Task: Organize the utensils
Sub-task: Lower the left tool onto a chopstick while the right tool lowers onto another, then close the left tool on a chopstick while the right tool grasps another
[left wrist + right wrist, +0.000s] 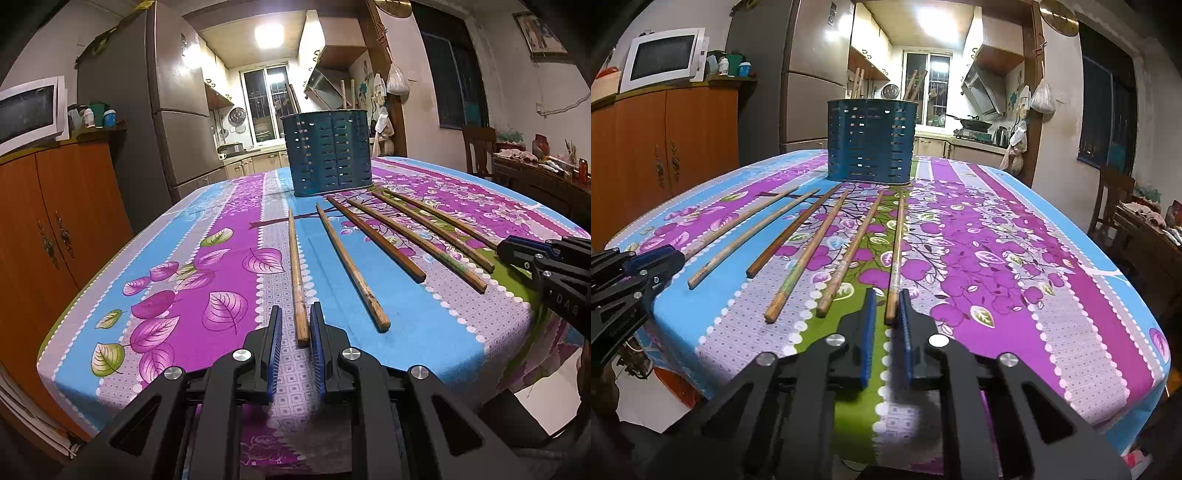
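I stand at the near edge of a table (92, 369) spread with a purple, blue and green floral cloth, a claw in each hand. Six wooden chopsticks lie on it in a loose fan, thick ends toward me, thin tips toward a dark blue slotted utensil holder (327, 151) standing upright near the far edge; that layout lets me take each stick by the end nearest me.

My left claw (296, 323) sits at the near edge with its blue pads drawn close around the butt of the leftmost chopstick (295, 266); I cannot tell whether the pads actually press on it.

My right claw (886, 308) does the same at the rightmost chopstick (897, 251). Its pads are narrow around the thick end, the right one touching the wood, and I judge it pinched.

The four chopsticks between lie untouched. Several sticks already stand in the holder, so I judge the job is partly done.
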Action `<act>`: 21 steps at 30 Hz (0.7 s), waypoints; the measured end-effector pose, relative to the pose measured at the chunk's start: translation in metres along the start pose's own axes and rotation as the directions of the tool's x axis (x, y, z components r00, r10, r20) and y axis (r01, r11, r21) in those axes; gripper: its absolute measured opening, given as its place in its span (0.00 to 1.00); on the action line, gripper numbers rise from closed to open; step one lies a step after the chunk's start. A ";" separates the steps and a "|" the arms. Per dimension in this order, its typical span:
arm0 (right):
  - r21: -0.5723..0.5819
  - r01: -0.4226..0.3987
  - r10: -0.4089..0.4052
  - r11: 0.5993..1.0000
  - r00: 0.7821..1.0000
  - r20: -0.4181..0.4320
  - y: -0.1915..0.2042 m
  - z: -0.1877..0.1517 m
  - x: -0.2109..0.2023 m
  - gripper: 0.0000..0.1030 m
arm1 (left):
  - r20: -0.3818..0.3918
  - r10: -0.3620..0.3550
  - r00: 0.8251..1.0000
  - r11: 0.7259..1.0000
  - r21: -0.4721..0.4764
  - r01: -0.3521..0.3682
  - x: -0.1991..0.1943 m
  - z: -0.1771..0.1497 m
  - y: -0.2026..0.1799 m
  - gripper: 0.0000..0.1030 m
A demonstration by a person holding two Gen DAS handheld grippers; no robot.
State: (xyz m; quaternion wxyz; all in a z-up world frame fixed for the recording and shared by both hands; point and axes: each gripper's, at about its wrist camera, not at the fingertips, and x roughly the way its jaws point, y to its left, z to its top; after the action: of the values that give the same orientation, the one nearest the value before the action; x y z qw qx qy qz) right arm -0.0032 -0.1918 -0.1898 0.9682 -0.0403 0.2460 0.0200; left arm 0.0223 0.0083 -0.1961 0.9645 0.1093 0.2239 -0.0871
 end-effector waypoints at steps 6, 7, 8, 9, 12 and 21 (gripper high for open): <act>0.036 -0.011 0.010 0.999 1.000 0.005 -0.002 -0.001 0.000 0.05 | 0.006 -0.040 0.999 0.999 -0.012 0.040 0.001 0.000 0.003 0.08; 0.038 -0.011 0.011 0.999 1.000 0.004 -0.003 0.000 0.000 0.05 | 0.006 -0.043 0.999 0.999 -0.015 0.043 0.001 0.001 0.002 0.08; 0.043 -0.012 0.012 0.999 1.000 0.001 -0.003 0.001 0.001 0.05 | 0.003 -0.048 0.999 0.999 -0.019 0.048 0.001 0.001 0.003 0.08; 0.048 -0.011 0.011 0.999 1.000 -0.001 -0.003 0.001 0.000 0.05 | 0.001 -0.051 0.999 0.999 -0.020 0.051 0.001 0.002 0.003 0.08; 0.056 -0.008 0.008 0.998 1.000 -0.001 -0.006 0.003 -0.002 0.05 | -0.003 -0.055 0.999 0.998 -0.031 0.055 0.000 0.004 0.005 0.07; 0.034 -0.003 0.001 0.999 0.998 0.068 -0.016 0.029 -0.024 0.05 | 0.025 -0.053 0.998 0.997 -0.055 0.054 -0.022 0.036 0.016 0.07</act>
State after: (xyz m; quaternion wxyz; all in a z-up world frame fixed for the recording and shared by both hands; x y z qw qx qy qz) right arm -0.0097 -0.2058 -0.1522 0.9766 -0.0227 0.2131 0.0180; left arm 0.0214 0.0174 -0.1520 0.9672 0.0752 0.2176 -0.1077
